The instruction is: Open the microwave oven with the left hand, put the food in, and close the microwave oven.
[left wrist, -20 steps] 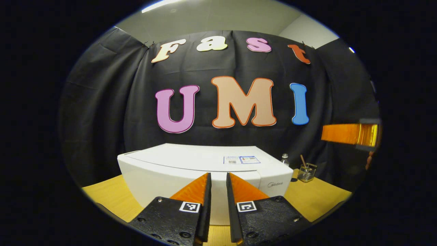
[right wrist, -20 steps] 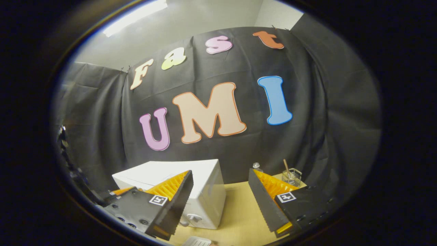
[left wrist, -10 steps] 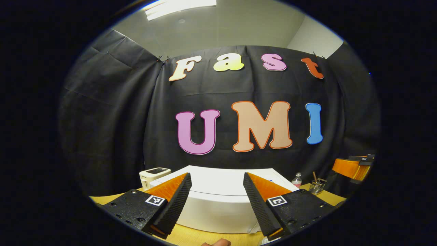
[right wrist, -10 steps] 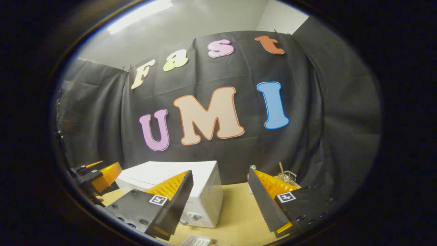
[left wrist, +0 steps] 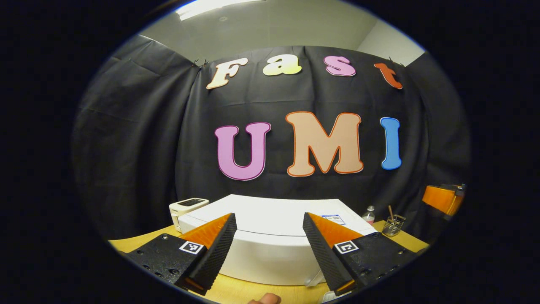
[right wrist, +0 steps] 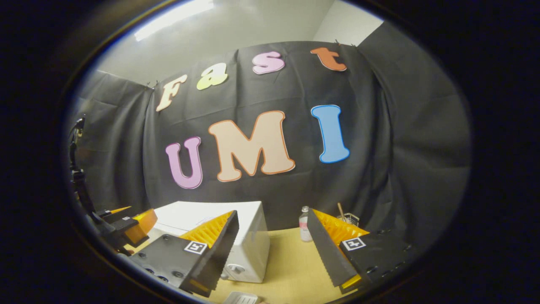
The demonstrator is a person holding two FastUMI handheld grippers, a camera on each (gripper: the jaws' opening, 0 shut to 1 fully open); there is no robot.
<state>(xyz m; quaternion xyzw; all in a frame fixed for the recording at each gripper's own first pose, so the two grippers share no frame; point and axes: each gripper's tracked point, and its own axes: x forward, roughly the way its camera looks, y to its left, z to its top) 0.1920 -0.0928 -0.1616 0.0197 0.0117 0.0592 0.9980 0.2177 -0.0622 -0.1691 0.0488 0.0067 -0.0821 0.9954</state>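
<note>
table (left wrist: 139, 238) of pale wood carries the white microwave oven (left wrist: 270, 236), which sits at its middle against the black cloth wall. in the left gripper view the oven's long axis runs left to right, its curved front facing the camera and its door shut; a small label lies on its flat top toward the right. in the right gripper view the same oven (right wrist: 249, 249) stands to the left, seen from its right end, with a round knob low on the front near that corner. a small white appliance (left wrist: 187, 207) stands just beside the oven's left rear corner. a clear bottle (right wrist: 304, 230) and a wire holder (right wrist: 350, 218) with a stick stand well apart to the oven's right. a white tray (right wrist: 241, 298) peeks in at the bottom edge.

the left gripper (left wrist: 268, 249) hovers level before the oven front, fingers spread wide, holding nothing. the right gripper (right wrist: 272, 249) hangs over bare table right of the oven, fingers likewise wide apart and empty. a fingertip (left wrist: 265, 299) shows at the bottom edge.
</note>
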